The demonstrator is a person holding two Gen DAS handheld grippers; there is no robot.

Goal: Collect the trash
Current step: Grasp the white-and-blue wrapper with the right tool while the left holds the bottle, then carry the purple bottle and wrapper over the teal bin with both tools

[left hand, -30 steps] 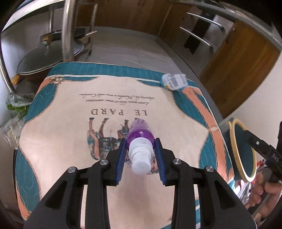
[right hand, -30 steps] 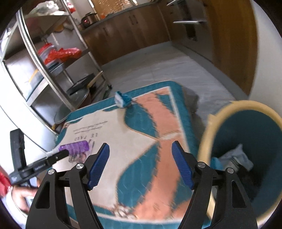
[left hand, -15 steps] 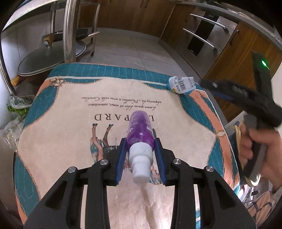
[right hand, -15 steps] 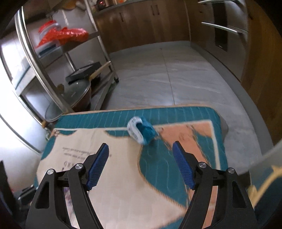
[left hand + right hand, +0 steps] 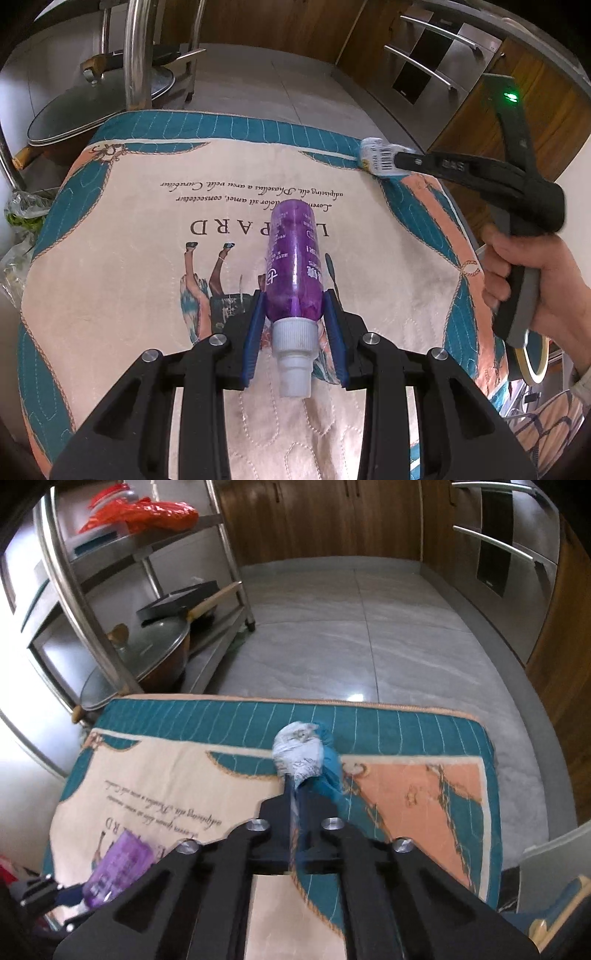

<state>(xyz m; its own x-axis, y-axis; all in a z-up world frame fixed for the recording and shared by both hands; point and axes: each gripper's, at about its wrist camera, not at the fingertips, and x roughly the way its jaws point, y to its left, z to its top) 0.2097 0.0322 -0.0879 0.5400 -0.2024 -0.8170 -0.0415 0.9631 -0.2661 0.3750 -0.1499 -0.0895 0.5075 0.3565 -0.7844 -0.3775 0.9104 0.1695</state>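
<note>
The left gripper [image 5: 294,325] pinches a purple bottle [image 5: 293,266] just above its white cap, blue pads tight on either side; the bottle points away up the middle of the left wrist view, over the printed cloth on the tabletop [image 5: 110,280]. The right gripper [image 5: 298,794] is pressed together on a crumpled wrapper [image 5: 301,751] near the far edge of the cloth, at the centre of the right wrist view.

Beyond that far edge lies open grey floor [image 5: 369,635] running to wooden cabinets at the top of the frame. A metal rack [image 5: 110,602] stands close against the cloth's upper left corner, a lidded pan on its lowest shelf.

The left wrist view alone shows the person's right hand [image 5: 535,280] at its right edge, wrapped around the right gripper's handle, and the barcode on the wrapper's white side in the upper right. The right wrist view alone shows the wrapper's teal half, and a yellow-rimmed bin [image 5: 554,908] in its lower right corner, just off the cloth's right edge. The bottle appears there only as a purple blur at lower left.
</note>
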